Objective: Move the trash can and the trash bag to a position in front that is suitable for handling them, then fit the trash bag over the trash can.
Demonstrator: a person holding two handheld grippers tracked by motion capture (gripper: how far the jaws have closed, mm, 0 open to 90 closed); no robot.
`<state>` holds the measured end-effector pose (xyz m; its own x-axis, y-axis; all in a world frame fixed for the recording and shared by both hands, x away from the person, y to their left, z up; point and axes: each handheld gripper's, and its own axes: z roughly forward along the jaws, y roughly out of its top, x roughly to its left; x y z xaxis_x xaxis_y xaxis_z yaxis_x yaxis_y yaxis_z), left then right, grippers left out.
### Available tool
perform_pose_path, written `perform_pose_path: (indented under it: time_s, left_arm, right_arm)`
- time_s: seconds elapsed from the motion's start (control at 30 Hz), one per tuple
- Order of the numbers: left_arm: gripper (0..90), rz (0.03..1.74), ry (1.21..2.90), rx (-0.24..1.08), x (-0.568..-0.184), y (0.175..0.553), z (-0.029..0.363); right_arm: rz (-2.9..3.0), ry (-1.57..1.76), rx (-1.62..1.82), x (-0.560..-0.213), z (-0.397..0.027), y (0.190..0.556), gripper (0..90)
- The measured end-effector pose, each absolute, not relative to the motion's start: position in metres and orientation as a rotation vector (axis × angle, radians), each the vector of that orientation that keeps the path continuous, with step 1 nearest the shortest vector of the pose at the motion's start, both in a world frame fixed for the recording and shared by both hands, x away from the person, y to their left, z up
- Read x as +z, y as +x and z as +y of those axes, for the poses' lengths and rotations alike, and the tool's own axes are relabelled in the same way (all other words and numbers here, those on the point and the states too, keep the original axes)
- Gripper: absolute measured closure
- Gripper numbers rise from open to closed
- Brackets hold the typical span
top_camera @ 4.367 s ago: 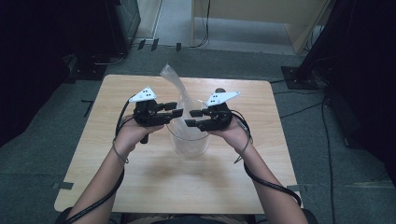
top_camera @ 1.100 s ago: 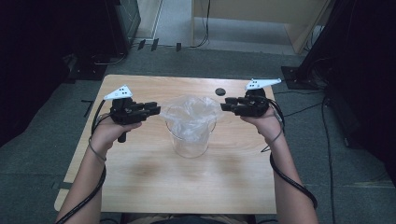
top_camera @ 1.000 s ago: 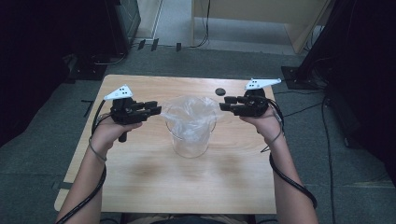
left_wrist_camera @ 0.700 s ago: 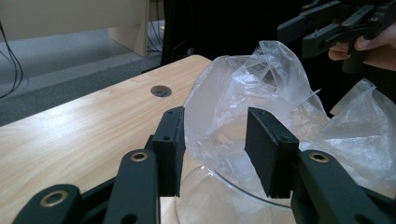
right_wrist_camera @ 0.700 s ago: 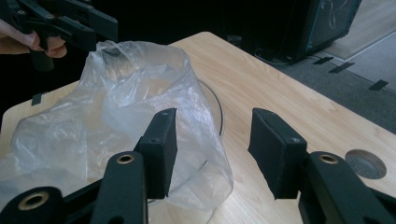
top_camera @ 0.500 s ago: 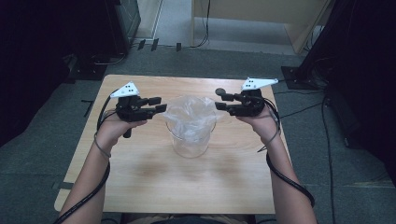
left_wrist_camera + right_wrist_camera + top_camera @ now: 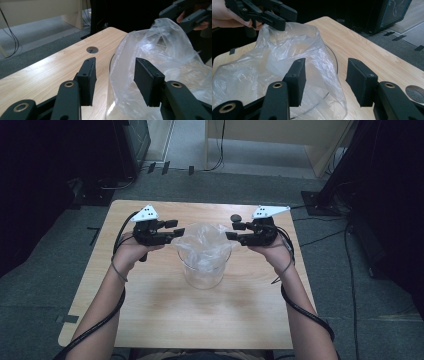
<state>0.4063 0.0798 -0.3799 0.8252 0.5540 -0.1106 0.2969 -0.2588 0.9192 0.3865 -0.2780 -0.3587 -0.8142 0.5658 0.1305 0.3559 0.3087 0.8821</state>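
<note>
The clear bag [image 7: 202,242] sits in the glass jar [image 7: 204,270], mid table, between both grippers. Left gripper [image 7: 113,82] & right gripper [image 7: 324,80] have just been opening (nothing pinched yet). Left is nearer.

My two grippers are matte black with brass-coloured rivets. The crinkled clear plastic bag [image 7: 202,240] looks milky white; the round glass container [image 7: 204,270] is colourless, the wooden table [image 7: 165,315] pale with fine grain.
</note>
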Motion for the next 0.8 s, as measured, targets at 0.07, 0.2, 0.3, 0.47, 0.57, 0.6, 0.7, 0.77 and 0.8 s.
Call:
perform_pose_path:
  time_s: [0.07, 0.2, 0.3, 0.47, 0.57, 0.6, 0.7, 0.77, 0.8]
  left_arm:
    - [55.4, 0.654, 1.870, 0.273, -0.386, 0.408, 0.078]
    - [62.0, 0.678, 1.861, 0.267, -0.392, 0.410, 0.078]
    - [66.2, 0.691, 1.854, 0.251, -0.393, 0.410, 0.078]
    - [68.3, 0.693, 1.860, 0.266, -0.398, 0.412, 0.074]
    - [68.3, 0.697, 1.865, 0.255, -0.402, 0.412, 0.072]
    - [68.3, 0.698, 1.863, 0.248, -0.403, 0.412, 0.072]
    - [69.5, 0.700, 1.854, 0.224, -0.405, 0.413, 0.071]
    - [71.6, 0.699, 1.854, 0.207, -0.406, 0.412, 0.071]
    - [73.4, 0.698, 1.855, 0.198, -0.406, 0.411, 0.071]
  right_arm:
    - [2.375, 0.852, 1.507, -0.362, -0.276, 0.387, 51.3]
    - [2.362, 0.864, 1.518, -0.366, -0.273, 0.389, 54.7]
    - [2.350, 0.872, 1.532, -0.367, -0.272, 0.390, 55.0]
    - [2.345, 0.894, 1.546, -0.376, -0.270, 0.393, 59.5]
    - [2.354, 0.917, 1.543, -0.384, -0.268, 0.395, 65.1]
    - [2.361, 0.914, 1.526, -0.386, -0.268, 0.396, 65.1]
    - [2.364, 0.923, 1.507, -0.392, -0.266, 0.398, 64.7]
    - [2.364, 0.935, 1.499, -0.395, -0.266, 0.398, 64.2]
    - [2.371, 0.938, 1.496, -0.396, -0.265, 0.398, 64.6]
